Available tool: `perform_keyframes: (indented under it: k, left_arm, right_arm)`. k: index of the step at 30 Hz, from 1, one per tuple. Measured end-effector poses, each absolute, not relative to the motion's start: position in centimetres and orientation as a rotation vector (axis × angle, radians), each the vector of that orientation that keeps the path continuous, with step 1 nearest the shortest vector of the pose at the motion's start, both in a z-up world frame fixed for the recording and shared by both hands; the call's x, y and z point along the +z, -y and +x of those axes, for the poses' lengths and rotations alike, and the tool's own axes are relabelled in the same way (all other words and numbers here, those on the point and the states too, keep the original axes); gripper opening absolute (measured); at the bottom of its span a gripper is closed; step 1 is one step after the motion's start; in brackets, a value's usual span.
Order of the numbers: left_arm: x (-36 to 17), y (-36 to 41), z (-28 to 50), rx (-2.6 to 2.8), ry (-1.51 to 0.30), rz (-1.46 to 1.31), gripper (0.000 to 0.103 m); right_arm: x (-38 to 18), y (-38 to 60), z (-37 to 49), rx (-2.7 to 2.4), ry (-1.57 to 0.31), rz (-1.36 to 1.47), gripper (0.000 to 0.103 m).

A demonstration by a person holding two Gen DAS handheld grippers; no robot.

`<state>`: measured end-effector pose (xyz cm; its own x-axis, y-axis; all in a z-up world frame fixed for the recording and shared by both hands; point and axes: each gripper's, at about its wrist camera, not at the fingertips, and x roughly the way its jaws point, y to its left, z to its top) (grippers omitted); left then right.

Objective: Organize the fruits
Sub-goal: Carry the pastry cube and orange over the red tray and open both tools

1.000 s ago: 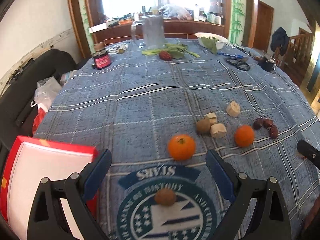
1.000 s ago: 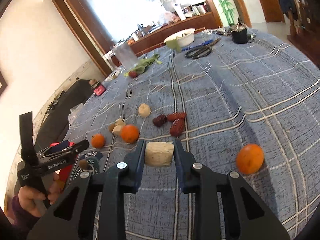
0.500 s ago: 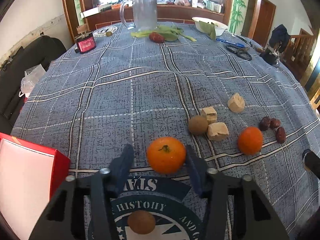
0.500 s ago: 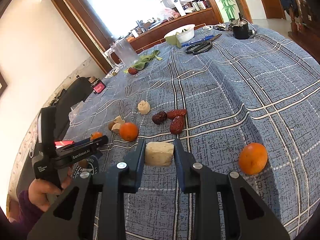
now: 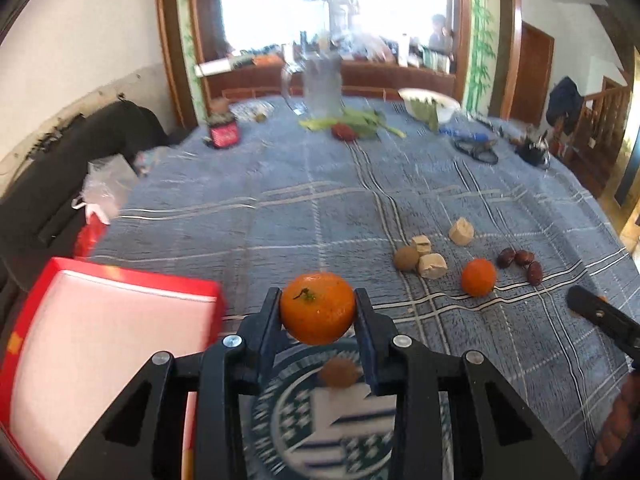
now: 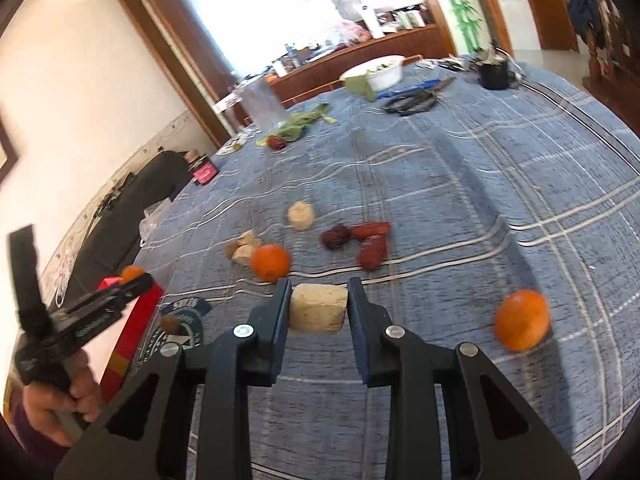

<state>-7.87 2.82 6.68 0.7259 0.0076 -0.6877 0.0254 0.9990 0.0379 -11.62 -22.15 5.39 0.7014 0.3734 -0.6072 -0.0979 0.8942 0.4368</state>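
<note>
Three round orange mandarins are in sight. One mandarin (image 5: 317, 307) is pinched between the closed fingers of the left gripper (image 5: 317, 312), lifted clear of the blue plaid tablecloth (image 5: 280, 216); a second orange (image 5: 478, 277) lies at about 2 o'clock from it; the third (image 6: 521, 319) sits alone at 3 o'clock of the right gripper (image 6: 318, 307). There are four pale beige cork-like chunks: one block (image 6: 318, 312) clamped in the right gripper's narrowed fingers, and three (image 5: 432, 265) loose on the cloth. Three dark red dried dates (image 5: 522, 261) cluster at 3 o'clock of the second orange. Two small brown round fruits show: one (image 5: 405, 257) touching the chunks, one (image 5: 339, 373) on the round blue-and-white printed emblem (image 5: 320, 420) below the left gripper. One open red box with a white lining (image 5: 96, 344) lies at 9 o'clock of the held mandarin. In the right wrist view, a hand (image 6: 60, 400) at 8 o'clock grips the left tool's handle, angled up to the right.
</note>
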Motion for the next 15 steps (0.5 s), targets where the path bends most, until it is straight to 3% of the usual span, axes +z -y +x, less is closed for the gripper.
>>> perform_keyframes:
  k: [15]
  left_arm:
    - [8.6, -15.2, -15.8, 0.276, -0.693, -0.015, 0.035]
  right_arm:
    - [8.7, -1.3, -10.8, 0.691, -0.799, 0.187, 0.030]
